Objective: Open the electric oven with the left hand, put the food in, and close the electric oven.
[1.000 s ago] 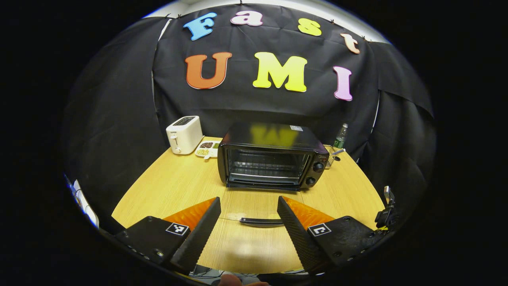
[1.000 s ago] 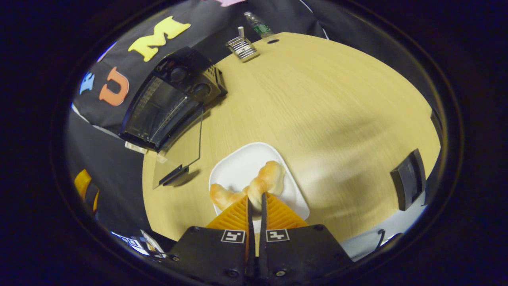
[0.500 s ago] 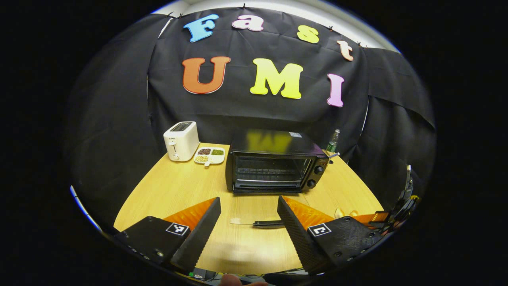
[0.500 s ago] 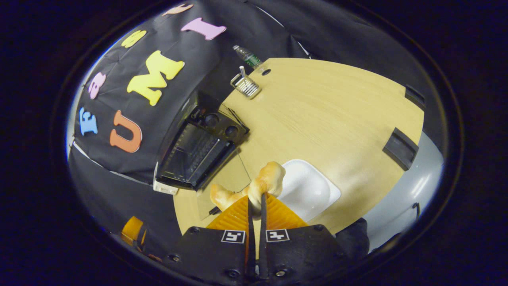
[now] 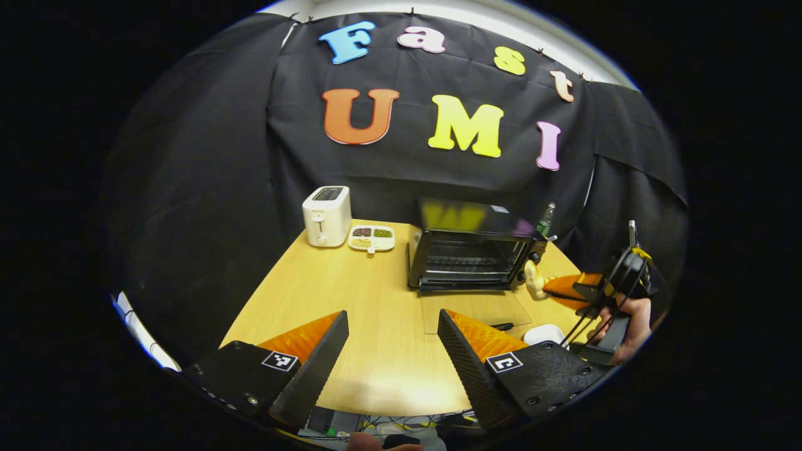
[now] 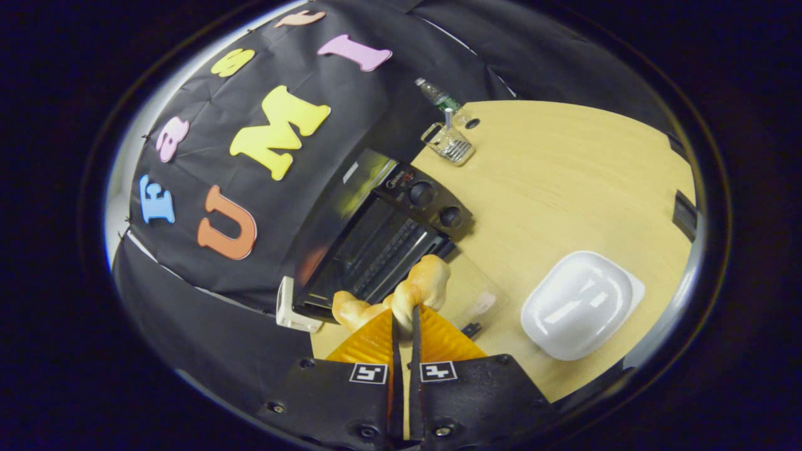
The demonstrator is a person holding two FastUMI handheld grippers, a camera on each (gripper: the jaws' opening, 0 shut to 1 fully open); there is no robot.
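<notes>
The black electric oven point(image 5: 468, 254) stands on the wooden table with its glass door point(image 5: 477, 311) folded down flat in front. My left gripper point(image 5: 391, 329) hangs open above the table's near edge, nothing between its fingers. My right gripper point(image 6: 403, 312) is shut on a golden croissant point(image 6: 418, 289), held in the air just before the oven's open mouth point(image 6: 376, 254). In the left gripper view the croissant point(image 5: 534, 281) shows at the oven's right front corner, with the right gripper point(image 5: 551, 285) and a hand point(image 5: 628, 319) behind it.
A white toaster point(image 5: 326, 215) and a divided snack dish point(image 5: 371, 238) stand left of the oven. A white plate point(image 6: 579, 303) lies empty on the table right of the door. A metal rack point(image 6: 448, 141) and a green bottle point(image 6: 435, 96) sit behind the oven.
My right gripper has lifted the croissant off the white plate and carried it up to the oven's opening. My left gripper has drawn back and to the left, away from the lowered door.
</notes>
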